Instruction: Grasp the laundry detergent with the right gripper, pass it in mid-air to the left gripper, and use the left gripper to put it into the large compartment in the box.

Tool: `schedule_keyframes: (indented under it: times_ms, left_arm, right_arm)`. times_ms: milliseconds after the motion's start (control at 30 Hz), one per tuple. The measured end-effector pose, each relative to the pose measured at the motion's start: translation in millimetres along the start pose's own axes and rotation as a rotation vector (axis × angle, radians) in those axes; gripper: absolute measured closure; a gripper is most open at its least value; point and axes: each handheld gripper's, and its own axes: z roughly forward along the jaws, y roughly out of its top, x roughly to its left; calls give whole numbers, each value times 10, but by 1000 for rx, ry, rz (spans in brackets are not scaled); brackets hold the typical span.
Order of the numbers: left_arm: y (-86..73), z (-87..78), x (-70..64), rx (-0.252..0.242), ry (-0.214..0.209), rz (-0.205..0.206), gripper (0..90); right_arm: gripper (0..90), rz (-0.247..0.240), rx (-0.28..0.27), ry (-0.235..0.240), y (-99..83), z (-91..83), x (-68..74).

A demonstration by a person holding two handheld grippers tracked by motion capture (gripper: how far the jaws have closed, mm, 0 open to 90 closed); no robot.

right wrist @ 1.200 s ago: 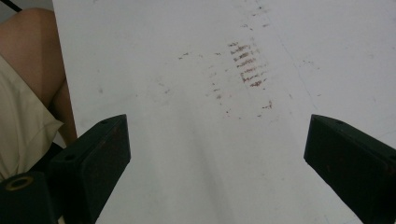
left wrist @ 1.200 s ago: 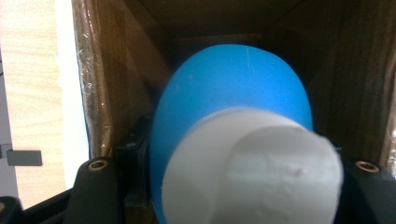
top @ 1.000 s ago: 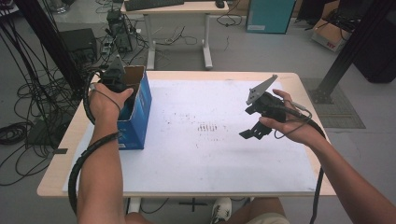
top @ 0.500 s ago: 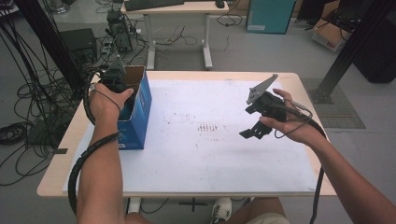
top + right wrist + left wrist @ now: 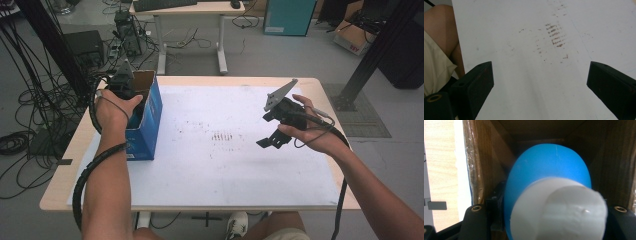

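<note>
An open blue cardboard box (image 5: pixel 148 119) stands near the table's left edge. My left gripper (image 5: pixel 129 95) reaches down into it from above. In the left gripper view a rounded blue thing with a white cylindrical end (image 5: pixel 549 182) sits between the black jaws, which close against its sides, and the box's brown inner walls (image 5: pixel 486 162) surround it. My right gripper (image 5: pixel 272 140) hovers over the right half of the white sheet (image 5: pixel 210 165). In its own view the right gripper (image 5: pixel 540 82) is open, with bare sheet between its jaws.
The white sheet covers most of the wooden table (image 5: pixel 65 165) and carries brown smudges (image 5: pixel 222 135) at its middle. On the floor to the left lie cables (image 5: pixel 30 105) and dark equipment. Another table (image 5: pixel 190 10) stands behind.
</note>
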Motion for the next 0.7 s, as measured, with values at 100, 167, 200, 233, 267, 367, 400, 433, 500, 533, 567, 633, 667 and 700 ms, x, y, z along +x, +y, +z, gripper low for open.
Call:
schedule_keyframes:
  times_ms: [100, 167, 200, 233, 267, 367, 400, 433, 500, 533, 567, 633, 667, 700]
  left_arm:
    - [0, 1, -2, -1, 1, 0, 361]
    - [-2, 1, -1, -3, 0, -1, 361]
    - [-3, 0, 2, -1, 0, 2, 361]
    - [-3, 0, 2, 0, -1, 0, 361]
    - [-2, 0, 3, 0, -1, 1, 361]
    - [0, 1, 1, 0, 0, 0, 361]
    - [0, 1, 2, 0, -1, 0, 361]
    - [-1, 1, 2, -1, -1, 0, 361]
    - [-1, 0, 4, 0, -1, 2, 361]
    - [-3, 2, 2, -3, -1, -2, 361]
    - [-3, 2, 2, -3, -1, -1, 361]
    - [-2, 0, 3, 1, -1, 3, 361]
    - [-2, 1, 1, 0, -1, 1, 361]
    - [-2, 2, 0, -2, 0, 1, 361]
  right_arm:
    - [71, 0, 2, 2, 5, 8, 5]
    - [71, 0, 4, 4, 7, 12, 8]
    - [71, 0, 5, 3, 8, 13, 10]
    - [71, 1, 5, 3, 9, 12, 10]
    - [71, -2, 3, 3, 10, 13, 7]
    - [71, -3, 2, 1, 15, 7, 7]
    - [71, -3, 2, 1, 16, 7, 8]
    - [71, -2, 3, 1, 17, 7, 8]
    - [71, -3, 3, 1, 17, 7, 8]
    - [71, -3, 4, 0, 17, 7, 7]
    - [71, -3, 3, 0, 17, 6, 7]
    - [71, -4, 4, 1, 18, 5, 8]
    - [71, -4, 4, 2, 19, 3, 9]
    - [71, -7, 1, 1, 20, 4, 8]
